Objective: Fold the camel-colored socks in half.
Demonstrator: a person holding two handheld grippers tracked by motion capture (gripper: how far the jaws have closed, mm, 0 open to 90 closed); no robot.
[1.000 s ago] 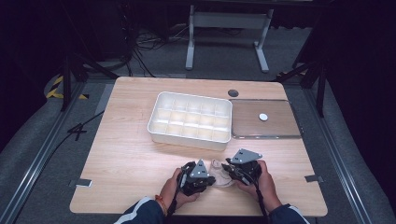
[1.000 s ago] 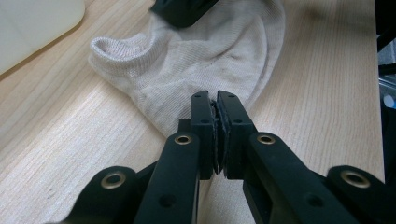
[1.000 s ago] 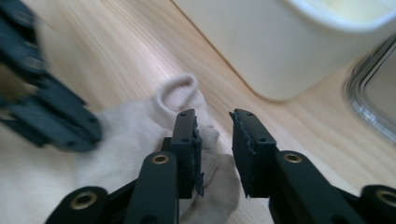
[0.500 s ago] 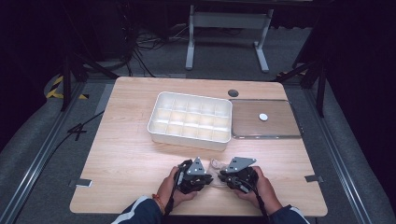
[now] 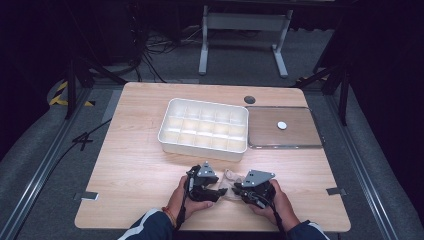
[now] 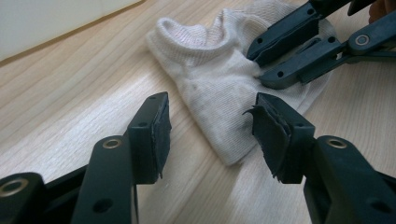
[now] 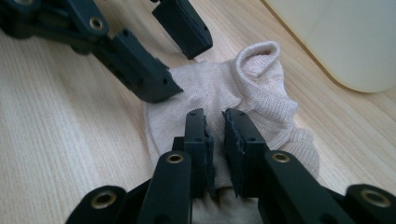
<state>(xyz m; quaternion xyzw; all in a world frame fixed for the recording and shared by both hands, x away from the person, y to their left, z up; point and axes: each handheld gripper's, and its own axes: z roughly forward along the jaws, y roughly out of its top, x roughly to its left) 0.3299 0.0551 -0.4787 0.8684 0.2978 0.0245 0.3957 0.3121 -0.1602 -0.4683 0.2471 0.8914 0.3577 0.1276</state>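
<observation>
Here, right gripper (image 7: pixel 215 135) jaws pinching the sock (image 7: pixel 224 88), left gripper (image 6: pixel 210 133) jaws just spreading, apart

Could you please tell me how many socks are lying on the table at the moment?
1. A single pale sock lies on the table near its front edge, between the left gripper and the right gripper, which pinches its fabric. More could be folded underneath.

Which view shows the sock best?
The left gripper view: the sock lies nearly whole on the table. In the right gripper view the right gripper pinches and partly covers it. In the high view it is small between the grippers.
</observation>
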